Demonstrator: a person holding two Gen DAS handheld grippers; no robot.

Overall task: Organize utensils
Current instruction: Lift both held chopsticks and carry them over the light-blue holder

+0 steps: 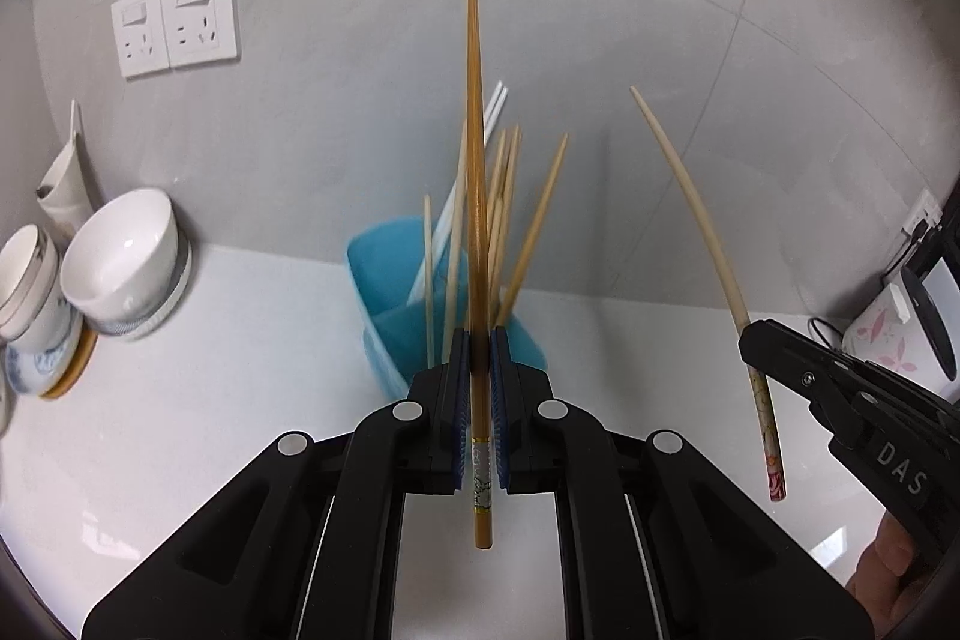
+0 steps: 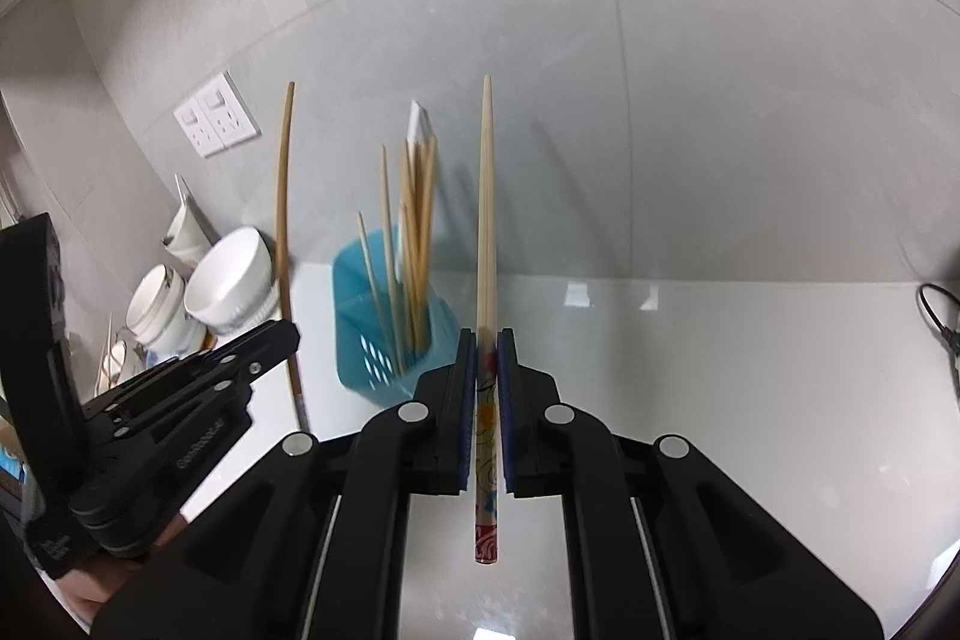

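Left gripper (image 1: 480,346) pinching brown chopstick (image 1: 477,196), pads tight on lower shaft, tip pointing up, decorated band and butt end hanging below fingers. Right gripper (image 2: 487,349) clamped on pale chopstick (image 2: 486,220) with floral-patterned handle, also upright, tip up, patterned end sticking out below pads. Both held above white counter (image 2: 720,370), near each other, not touching. Right gripper also seen at right edge of left wrist view (image 1: 762,340), left gripper at left of right wrist view (image 2: 270,340). Just behind: blue holder (image 1: 384,268) on counter by wall, holding bunch of bamboo chopsticks (image 1: 528,232) leaning at mixed angles, plus white utensil (image 1: 495,105) poking up at back. Further left: white bowl (image 1: 120,256) tilted on stack of dishes, cup (image 1: 27,280) beside it. Double wall socket (image 1: 174,18) on grey tile wall. Patterned white mug (image 1: 888,334) far right.
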